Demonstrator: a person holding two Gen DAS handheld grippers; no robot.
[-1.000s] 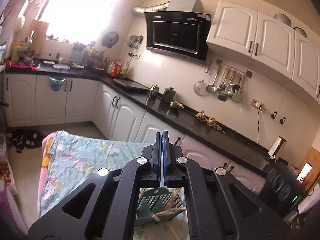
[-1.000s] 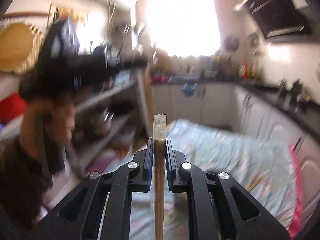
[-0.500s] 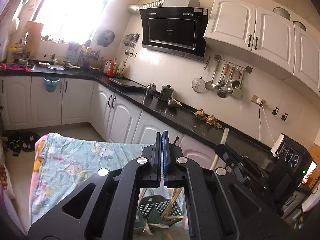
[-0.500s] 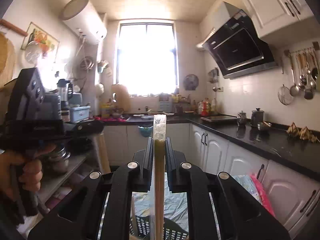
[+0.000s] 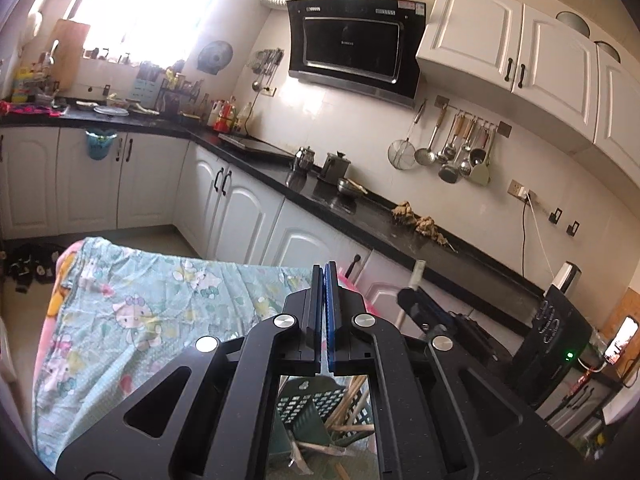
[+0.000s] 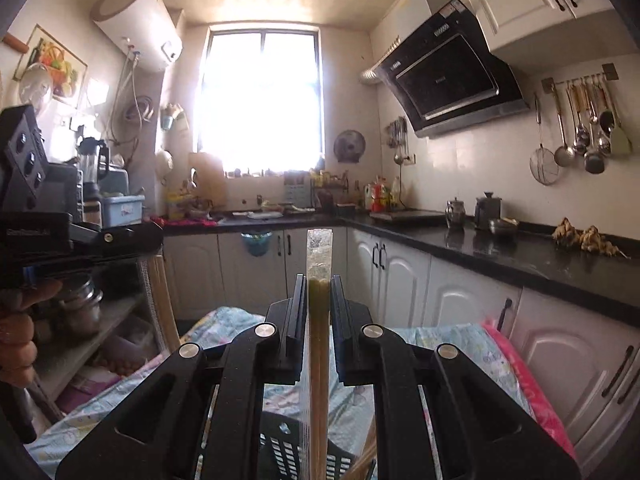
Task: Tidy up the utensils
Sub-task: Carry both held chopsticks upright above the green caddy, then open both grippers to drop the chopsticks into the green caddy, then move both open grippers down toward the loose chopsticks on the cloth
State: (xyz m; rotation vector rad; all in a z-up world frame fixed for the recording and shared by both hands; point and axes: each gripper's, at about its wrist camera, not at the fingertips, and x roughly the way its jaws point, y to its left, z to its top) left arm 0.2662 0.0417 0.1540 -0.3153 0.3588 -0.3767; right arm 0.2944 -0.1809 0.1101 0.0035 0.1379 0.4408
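Note:
My right gripper (image 6: 319,282) is shut on a pair of wooden chopsticks in a clear wrapper (image 6: 319,254), whose end sticks out past the fingertips. From the left wrist view, that gripper (image 5: 418,300) and the wrapper's tip (image 5: 416,274) show to the right of my left gripper (image 5: 324,270), which is shut with nothing in it. Under both grippers stands a dark green slotted basket (image 5: 304,404) holding wooden utensils (image 5: 352,400). In the right wrist view the basket (image 6: 280,450) sits at the bottom edge, and the left gripper (image 6: 120,236) is at the left in a person's hand (image 6: 16,332).
The basket rests on a table under a light green cartoon-print cloth (image 5: 140,312). White cabinets with a black countertop (image 5: 360,216) run behind, ladles hang on a wall rail (image 5: 460,148), and a shelf with jars (image 6: 80,304) stands at the left.
Both grippers have sunk toward the table. The right view swung from the shelf side to face the window, and the right gripper with its chopsticks came into the left view.

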